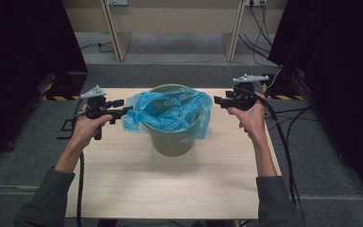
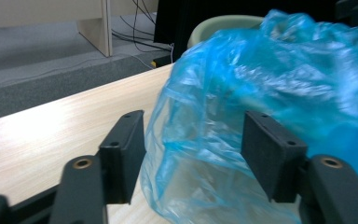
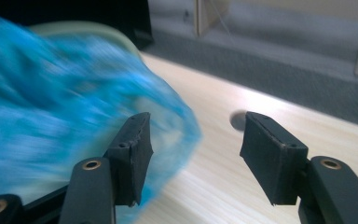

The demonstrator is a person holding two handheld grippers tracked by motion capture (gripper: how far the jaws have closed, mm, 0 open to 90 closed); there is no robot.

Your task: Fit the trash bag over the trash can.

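Observation:
A green bucket (image 1: 172, 142) stands on the wooden table (image 1: 170, 189), lined with a blue plastic bag (image 1: 170, 111) that spills over its rim. My left gripper (image 1: 125, 111) sits at the bag's left edge. In the left gripper view its jaws (image 2: 193, 144) stand apart, with loose bag film (image 2: 270, 79) hanging between them and no pad pressing on it. My right gripper (image 1: 216, 100) is at the bag's right edge. Its jaws (image 3: 196, 140) are open over bare table, and the blurred bag (image 3: 51, 102) lies just outside one jaw. The bucket rim (image 2: 219, 23) shows behind the bag.
Black curtains (image 1: 23, 42) flank both sides. Cables (image 1: 283, 142) trail over the floor at the right. Wooden furniture legs (image 1: 116, 33) stand on the grey floor beyond the table's far edge. The near half of the tabletop is bare wood.

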